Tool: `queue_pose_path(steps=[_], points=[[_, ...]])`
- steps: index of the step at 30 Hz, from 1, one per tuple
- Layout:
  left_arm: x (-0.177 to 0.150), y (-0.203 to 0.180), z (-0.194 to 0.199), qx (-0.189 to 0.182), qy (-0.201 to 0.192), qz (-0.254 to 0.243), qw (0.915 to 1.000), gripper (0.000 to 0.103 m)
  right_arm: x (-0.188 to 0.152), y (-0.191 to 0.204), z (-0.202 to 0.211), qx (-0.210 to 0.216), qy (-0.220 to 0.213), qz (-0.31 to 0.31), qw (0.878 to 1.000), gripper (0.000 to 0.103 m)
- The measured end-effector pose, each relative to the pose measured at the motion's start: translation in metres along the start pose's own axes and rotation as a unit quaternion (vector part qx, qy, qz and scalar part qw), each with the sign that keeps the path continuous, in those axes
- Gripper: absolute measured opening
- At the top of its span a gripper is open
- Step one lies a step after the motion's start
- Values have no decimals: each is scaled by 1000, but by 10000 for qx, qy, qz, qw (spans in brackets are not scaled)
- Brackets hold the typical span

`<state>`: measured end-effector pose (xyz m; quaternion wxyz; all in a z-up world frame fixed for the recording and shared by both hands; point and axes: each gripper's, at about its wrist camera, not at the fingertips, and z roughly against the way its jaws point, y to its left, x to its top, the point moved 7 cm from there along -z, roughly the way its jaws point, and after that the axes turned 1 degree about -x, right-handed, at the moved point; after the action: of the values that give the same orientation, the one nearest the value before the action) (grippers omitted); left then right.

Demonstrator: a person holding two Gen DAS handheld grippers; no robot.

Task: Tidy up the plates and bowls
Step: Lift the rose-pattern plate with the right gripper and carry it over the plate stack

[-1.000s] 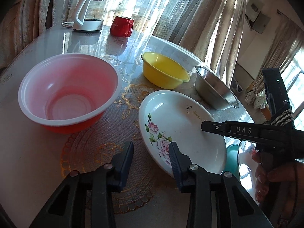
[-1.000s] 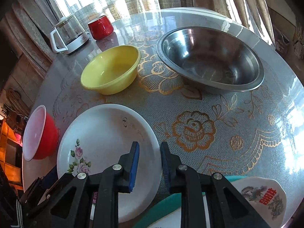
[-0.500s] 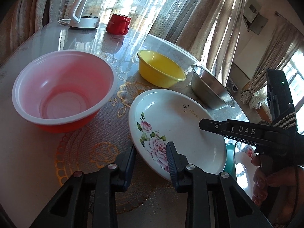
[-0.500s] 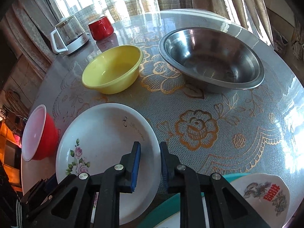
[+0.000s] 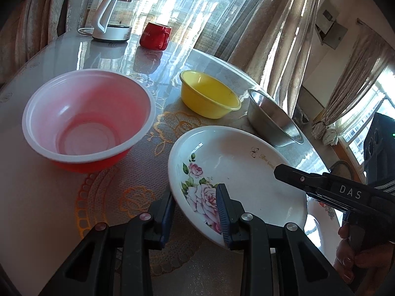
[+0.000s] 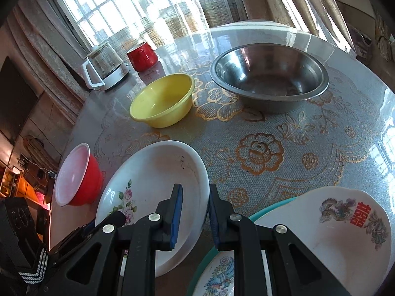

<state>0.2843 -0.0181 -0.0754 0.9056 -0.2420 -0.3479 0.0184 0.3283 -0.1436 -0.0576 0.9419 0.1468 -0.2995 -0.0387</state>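
Both hand-held grippers are on the rose plate (image 5: 237,170), one at each side of its rim. The left hand-held gripper (image 5: 196,212) has its fingers closed on the near edge, one pad under the rim and one on the painted roses; its jaws have just been closing, with that rim between them. The right hand-held gripper (image 6: 195,212) is clamped on the opposite edge, one blue pad inside the plate and the other outside the rim. The plate looks tipped, its right side raised off the surface (image 6: 284,148).

Just right of the right hand-held gripper lies a stack: a white plate with a red character (image 6: 345,224) on a teal plate (image 6: 269,209). Ahead of both hand-held grippers stand the yellow bowl (image 6: 163,101) and the steel bowl (image 6: 269,79); the red bowl (image 5: 86,120) sits ahead and left of the left one.

The step in hand seems to be carrying the rose plate across to that stack. To do it well, keep both grips firm and level with each other, since glazed rims slip. Raise the left edge to match the right, clear the stack's rim, then lower squarely and release only once it rests.
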Motion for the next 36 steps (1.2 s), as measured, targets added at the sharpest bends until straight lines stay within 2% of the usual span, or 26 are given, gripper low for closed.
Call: queue_pose_path(steps=[8, 20, 26, 36], points=[[4, -11, 12, -411, -238, -49, 9989, 32, -5, -2, 28, -26, -494, -50, 9988, 20], [9, -32, 34, -899, -674, -254, 9933, 33, -21, -14, 52, 190, -684, -348, 9969, 20], [2, -52, 35, -979, -646, -639, 9910, 33, -33, -26, 69, 197, -782, -517, 9954, 20], [-12, -83, 40, -1309, -610, -1001, 9844, 33, -48, -50, 100, 112, -1002, -730, 9922, 20]])
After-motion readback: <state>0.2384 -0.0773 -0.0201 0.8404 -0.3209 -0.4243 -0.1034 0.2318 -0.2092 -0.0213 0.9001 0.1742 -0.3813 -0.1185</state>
